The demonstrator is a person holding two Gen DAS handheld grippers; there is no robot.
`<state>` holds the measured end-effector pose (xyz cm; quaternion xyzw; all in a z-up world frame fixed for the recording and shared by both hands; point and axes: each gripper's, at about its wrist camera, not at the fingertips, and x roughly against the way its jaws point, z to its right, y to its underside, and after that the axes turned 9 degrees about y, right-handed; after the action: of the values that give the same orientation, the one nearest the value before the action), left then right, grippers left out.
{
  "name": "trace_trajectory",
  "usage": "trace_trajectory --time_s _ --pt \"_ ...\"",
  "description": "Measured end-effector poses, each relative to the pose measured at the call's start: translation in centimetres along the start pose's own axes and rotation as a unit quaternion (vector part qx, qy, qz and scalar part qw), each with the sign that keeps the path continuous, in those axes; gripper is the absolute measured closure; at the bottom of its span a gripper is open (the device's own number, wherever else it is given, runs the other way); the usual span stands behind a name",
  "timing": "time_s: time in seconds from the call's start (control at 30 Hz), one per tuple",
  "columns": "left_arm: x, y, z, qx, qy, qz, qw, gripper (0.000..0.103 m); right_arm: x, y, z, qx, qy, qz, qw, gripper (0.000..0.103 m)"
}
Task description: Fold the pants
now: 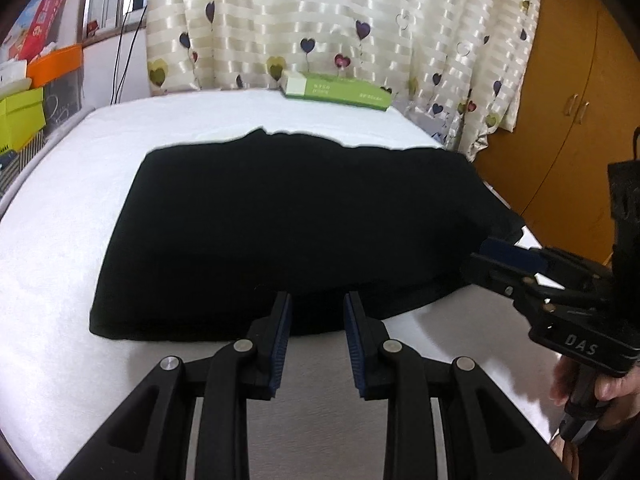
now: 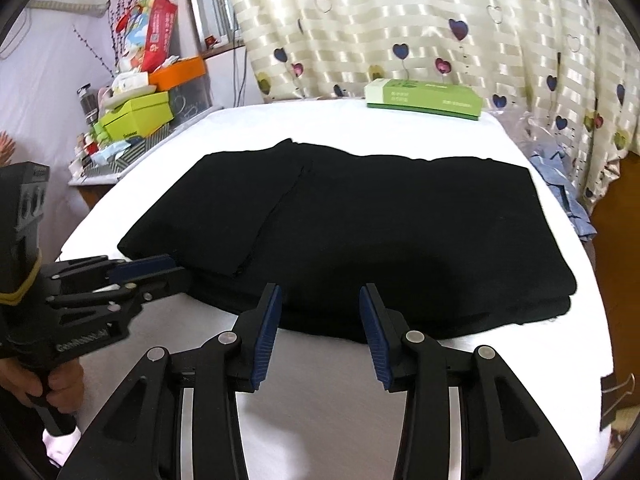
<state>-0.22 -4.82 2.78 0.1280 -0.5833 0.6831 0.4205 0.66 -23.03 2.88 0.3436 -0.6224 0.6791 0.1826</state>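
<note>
Black pants lie folded into a flat rectangle on a white-covered table. A seam line runs across the top layer in the right wrist view. My left gripper is open at the pants' near edge, nothing between its blue pads. It shows again from the side as the left gripper, its tips at the pants' near left corner. My right gripper is open too, just over the near edge. From the left wrist view, the right gripper sits at the pants' near right corner.
A green box lies at the table's far edge, before a heart-print curtain. Boxes and clutter crowd a shelf on the left. A blue cloth hangs off the right side. A wooden cabinet stands right.
</note>
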Motion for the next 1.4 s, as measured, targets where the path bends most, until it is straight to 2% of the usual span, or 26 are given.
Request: trace_trajectory --time_s 0.17,0.33,0.5,0.57,0.77,0.9,1.13,1.4 --pt "0.4 -1.5 0.8 -0.012 -0.009 0.021 0.9997 0.074 0.4 0.1 1.3 -0.010 0.012 0.004 1.000 0.061" --pt "-1.5 -1.9 0.9 -0.010 -0.026 0.005 0.9996 0.074 0.4 0.3 2.6 -0.019 0.024 0.005 1.000 0.061" --pt "-3.4 -1.0 2.1 -0.018 -0.021 -0.023 0.9994 0.074 0.0 0.7 3.8 -0.028 0.029 -0.003 0.999 0.061" --pt "-3.4 -0.9 2.7 -0.030 -0.021 -0.022 0.9991 0.074 -0.1 0.8 4.2 -0.031 0.028 -0.007 0.999 0.061" --pt "-2.2 -1.2 2.4 -0.009 0.002 -0.010 0.9999 0.074 0.3 0.2 4.8 -0.031 0.026 0.003 0.999 0.061" --pt "-1.4 -1.4 1.6 -0.002 -0.015 0.005 0.9999 0.074 0.5 0.2 5.5 -0.041 0.028 0.008 0.999 0.061" --pt "-1.3 -1.1 0.4 0.010 -0.049 0.004 0.9988 0.074 0.8 0.4 6.0 -0.054 0.031 0.008 0.998 0.057" --pt "0.3 -1.3 -2.6 0.038 -0.099 0.028 0.9940 0.074 0.6 0.0 3.8 -0.028 0.011 0.009 0.999 0.057"
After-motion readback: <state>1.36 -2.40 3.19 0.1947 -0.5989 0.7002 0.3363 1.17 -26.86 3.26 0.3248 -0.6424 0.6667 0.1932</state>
